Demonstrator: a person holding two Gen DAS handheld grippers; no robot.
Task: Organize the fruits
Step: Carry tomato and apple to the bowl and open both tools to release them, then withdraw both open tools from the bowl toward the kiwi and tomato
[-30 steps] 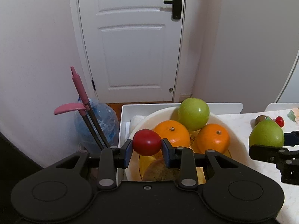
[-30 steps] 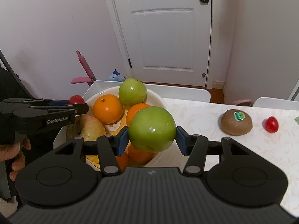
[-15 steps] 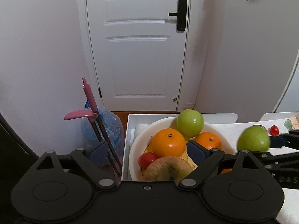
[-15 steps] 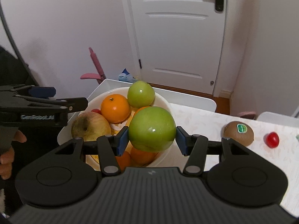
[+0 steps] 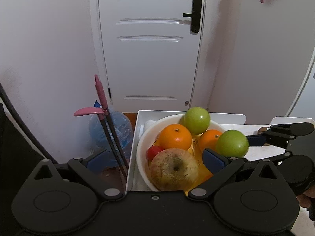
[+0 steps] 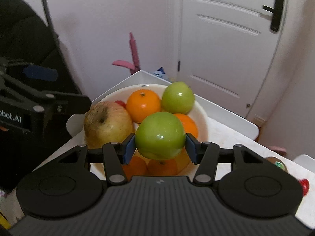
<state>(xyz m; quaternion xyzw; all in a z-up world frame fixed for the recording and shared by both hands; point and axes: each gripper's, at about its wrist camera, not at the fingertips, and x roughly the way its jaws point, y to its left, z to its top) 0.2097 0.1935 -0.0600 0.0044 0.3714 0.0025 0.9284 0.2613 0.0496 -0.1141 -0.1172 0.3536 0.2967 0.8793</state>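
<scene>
The left gripper (image 5: pixel 155 160) stood with its jaws wide apart and nothing between them, hanging at the bowl's nine o'clock side, presumably drawn clear so the other hand had room. The white bowl (image 6: pixel 202 118) sat in a white tray (image 5: pixel 135 137) at the table's edge and was already well filled: a russet apple (image 5: pixel 174 169) at six o'clock in the left wrist view, a small red tomato (image 5: pixel 153 151) tucked against its ten o'clock side, two oranges (image 5: pixel 175 136) behind, and a green apple (image 5: pixel 196 120) at twelve o'clock. The right gripper (image 6: pixel 160 146) was clamped on a second green apple (image 6: pixel 160 134), both blue pads pressed to its sides, holding it above the bowl's near half, apparently so it could be lowered into the remaining gap. At four o'clock in the right wrist view, a kiwi (image 6: pixel 279 164) and another tomato (image 6: pixel 304 184) lay on the table, not yet gathered.
</scene>
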